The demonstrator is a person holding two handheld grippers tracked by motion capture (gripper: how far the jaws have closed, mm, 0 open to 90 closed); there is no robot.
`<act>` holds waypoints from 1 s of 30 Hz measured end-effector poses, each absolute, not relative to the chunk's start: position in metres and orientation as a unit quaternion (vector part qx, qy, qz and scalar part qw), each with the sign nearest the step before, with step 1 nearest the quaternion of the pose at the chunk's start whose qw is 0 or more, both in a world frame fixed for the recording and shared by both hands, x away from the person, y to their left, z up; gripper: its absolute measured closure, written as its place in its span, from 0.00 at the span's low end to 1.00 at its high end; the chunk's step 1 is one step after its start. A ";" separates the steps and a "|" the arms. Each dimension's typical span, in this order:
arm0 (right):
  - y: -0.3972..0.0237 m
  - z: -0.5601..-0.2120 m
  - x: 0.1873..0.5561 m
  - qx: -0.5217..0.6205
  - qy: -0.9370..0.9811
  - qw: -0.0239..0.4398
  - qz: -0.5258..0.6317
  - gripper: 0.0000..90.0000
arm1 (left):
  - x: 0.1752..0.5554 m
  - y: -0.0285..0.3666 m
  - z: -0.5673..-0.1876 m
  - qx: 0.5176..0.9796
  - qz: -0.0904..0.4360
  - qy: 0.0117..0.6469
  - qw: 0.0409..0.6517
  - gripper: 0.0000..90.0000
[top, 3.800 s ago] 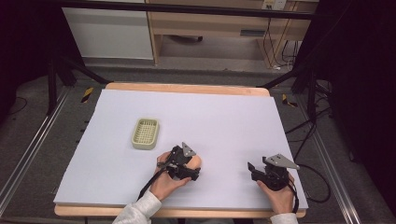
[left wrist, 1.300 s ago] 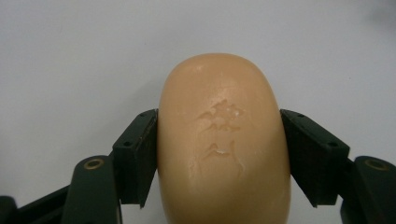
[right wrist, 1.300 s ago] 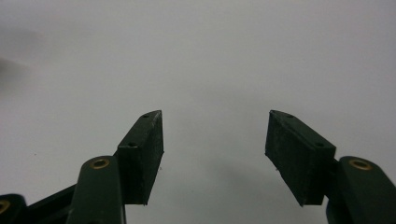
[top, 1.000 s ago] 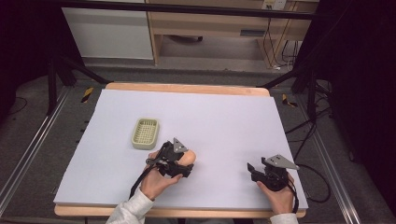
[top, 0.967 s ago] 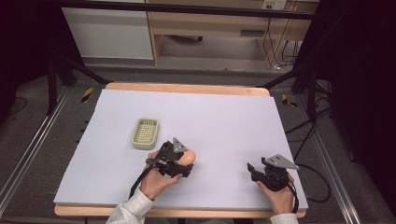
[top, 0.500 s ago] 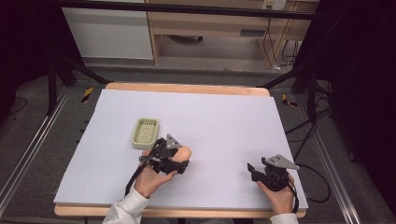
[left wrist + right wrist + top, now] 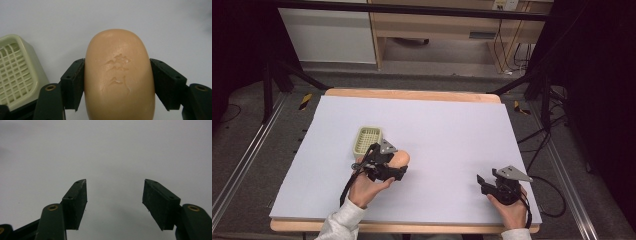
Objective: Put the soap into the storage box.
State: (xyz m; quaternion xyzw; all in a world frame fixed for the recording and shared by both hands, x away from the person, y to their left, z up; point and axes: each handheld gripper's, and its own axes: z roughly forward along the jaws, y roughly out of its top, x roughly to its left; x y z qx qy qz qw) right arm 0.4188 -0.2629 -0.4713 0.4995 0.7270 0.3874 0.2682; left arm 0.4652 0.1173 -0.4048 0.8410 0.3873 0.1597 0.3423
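Observation:
An orange-tan bar of soap (image 7: 118, 77) is clamped between the two black jaws of my left gripper (image 7: 117, 75). In the high view that left gripper (image 7: 393, 162) holds the soap (image 7: 401, 159) just right of a pale green soap dish (image 7: 366, 139) with a grid floor. The dish (image 7: 17, 72) lies at the left edge of the left gripper view, close beside the left jaw. My right gripper (image 7: 484, 181) rests near the table's front right, open, with nothing between its jaws (image 7: 115, 195).
The white table top (image 7: 447, 125) has a wooden rim at the back and front. Dark floor, metal rails and cables surround the table. A wooden shelf unit stands behind it.
My left gripper has carried the soap to the left and a little away from the person, closer to the soap dish. The right gripper has stayed still.

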 end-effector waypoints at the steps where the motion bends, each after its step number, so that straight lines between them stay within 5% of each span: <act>1: -0.263 -0.471 0.419 0.499 0.727 0.268 0.387 0.40 | 0.465 0.118 -0.405 0.840 0.161 0.389 0.342 0.35; 30: -0.262 -0.471 0.420 0.498 0.727 0.271 0.387 0.40 | 0.485 0.156 -0.395 0.808 0.190 0.435 0.349 0.35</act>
